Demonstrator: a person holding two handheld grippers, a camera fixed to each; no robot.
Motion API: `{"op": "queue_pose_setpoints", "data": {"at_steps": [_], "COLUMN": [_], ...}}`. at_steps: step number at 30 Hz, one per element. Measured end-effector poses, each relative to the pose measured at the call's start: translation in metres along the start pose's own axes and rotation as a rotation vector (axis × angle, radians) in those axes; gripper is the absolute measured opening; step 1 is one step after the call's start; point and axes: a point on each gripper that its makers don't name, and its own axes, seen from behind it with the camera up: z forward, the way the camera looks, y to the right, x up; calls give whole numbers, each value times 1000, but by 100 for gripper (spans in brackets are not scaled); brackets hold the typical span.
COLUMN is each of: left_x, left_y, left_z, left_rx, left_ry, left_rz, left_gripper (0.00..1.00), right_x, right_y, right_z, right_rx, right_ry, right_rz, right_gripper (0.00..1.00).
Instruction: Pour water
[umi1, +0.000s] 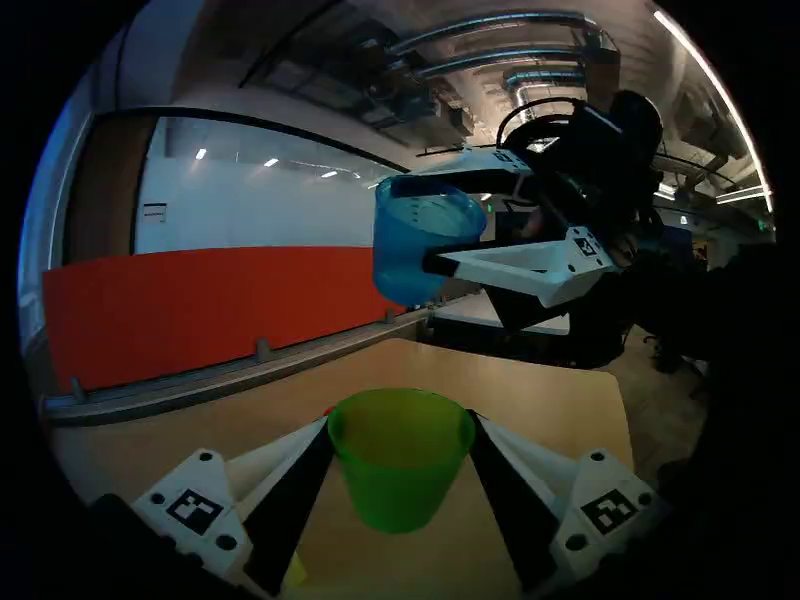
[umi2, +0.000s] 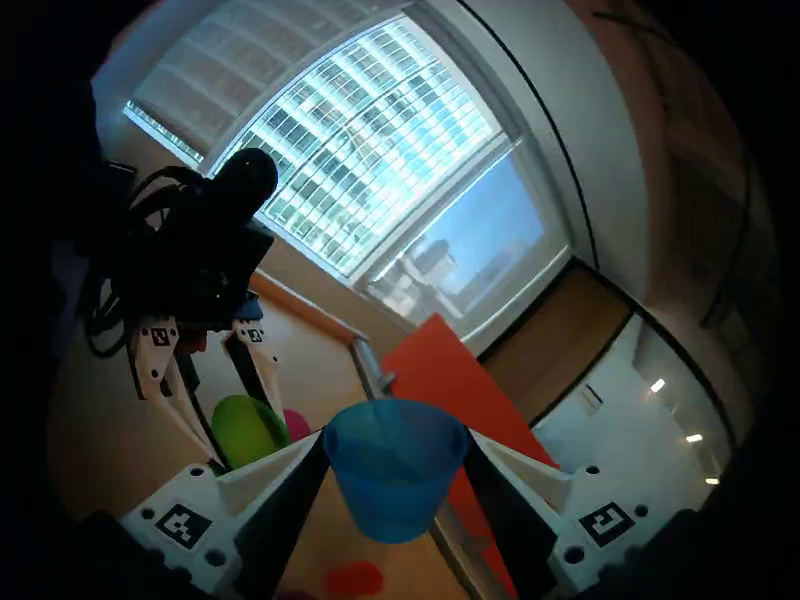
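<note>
Both jaws pinch cups: my left gripper (umi1: 400, 428) the green cup (umi1: 398, 480), lower centre; my right gripper (umi1: 455, 222) the tilted blue cup (umi1: 412, 250), upper centre. Pour seems unstarted.

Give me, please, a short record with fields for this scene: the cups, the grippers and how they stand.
left gripper: shut on green cup
right gripper: shut on blue cup
green cup: upright, low over the table; contact with it unclear
blue cup: raised, higher than the green cup and beyond it in the left gripper view
pouring: no stream seen between the cups
surface: wooden table
</note>
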Motion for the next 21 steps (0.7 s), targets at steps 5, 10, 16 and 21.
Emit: {"op": "queue_pose_setpoints", "data": {"at_steps": [5,10,16,21], "left_x": [3,4,5,7], "left_y": [2,5,8,10], "left_z": [0,0,0,1], "left_rx": [-4,-11,-14,-20], "left_ry": [5,8,8,12], "left_rz": [3,3,9,7], "left_gripper": [89,89,89,89], "right_x": [10,19,22,22], "right_y": [-3,-4,0,0], "right_z": [3,6,9,11], "right_rx": [-2,-6,-12,-13], "right_ry": [-5,-10,-20,-27], "right_rz": [-70,-124,-194,-243], "right_gripper": [92,92,92,92]}}
